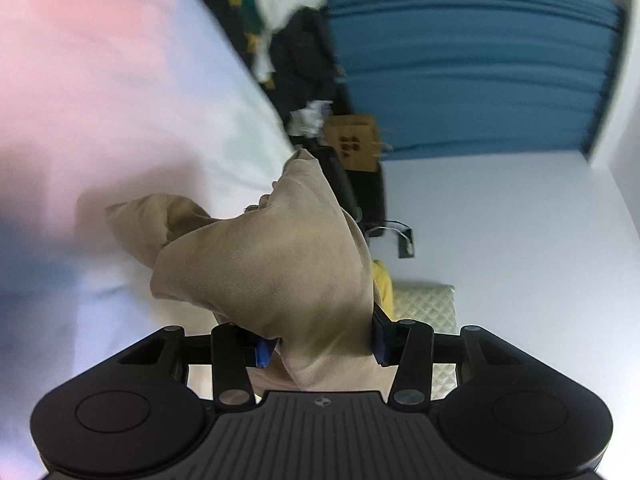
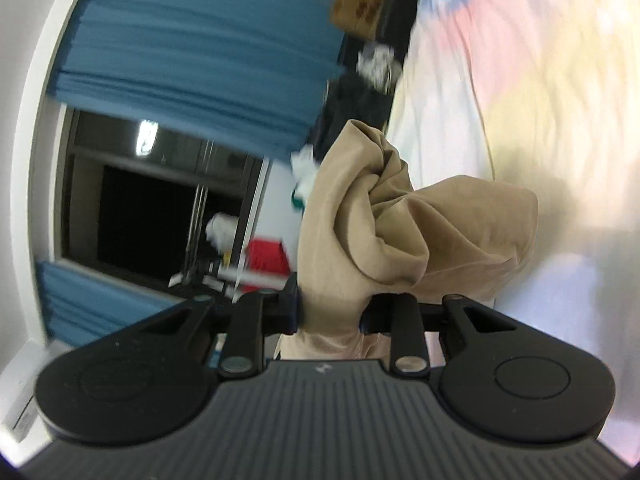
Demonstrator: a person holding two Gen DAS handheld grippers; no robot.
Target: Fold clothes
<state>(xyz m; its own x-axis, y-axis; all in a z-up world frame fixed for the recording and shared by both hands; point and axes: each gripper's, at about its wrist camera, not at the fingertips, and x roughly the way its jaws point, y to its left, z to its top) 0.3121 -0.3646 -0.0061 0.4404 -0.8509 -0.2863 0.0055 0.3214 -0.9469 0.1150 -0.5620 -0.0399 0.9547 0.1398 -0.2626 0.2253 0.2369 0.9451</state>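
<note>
Beige garment of soft, finely ribbed cloth [image 1: 280, 248], held in both tongs at once and lifted off the bed. Left tongs [image 1: 320, 350]: the blue-padded fingers [image 1: 262, 354] are clamped on a thick bunch of the cloth, which rises ahead of them in a crumpled peak with a second lobe drooping to the left. Right tongs [image 2: 330, 316]: closed likewise on a gathered neck of the same garment [image 2: 384, 224], which twists into a knot of folds just beyond the fingers. In both views the cloth hangs bunched and uncreased, with no flat panel or straight edge showing, and both frames are smeared as if in motion. Judged from this, the step in hand is carrying or shaking the piece out rather than creasing it; whether it is being brought to the bed or taken from it cannot be settled. Any fold would call for the cloth to be spread flat and an edge or corner found, which the present grips on bunched fabric do not give. Beneath lies a pale pastel bedsheet, pink, blue and yellow [image 1: 120, 80], wrinkled and otherwise bare near the garment. Beyond: blue pleated curtains [image 1: 460, 60], a dark window [image 2: 152, 208], a brown cardboard box [image 1: 354, 140], a heap of other clothes [image 1: 288, 0], a white wall [image 1: 520, 240].
</note>
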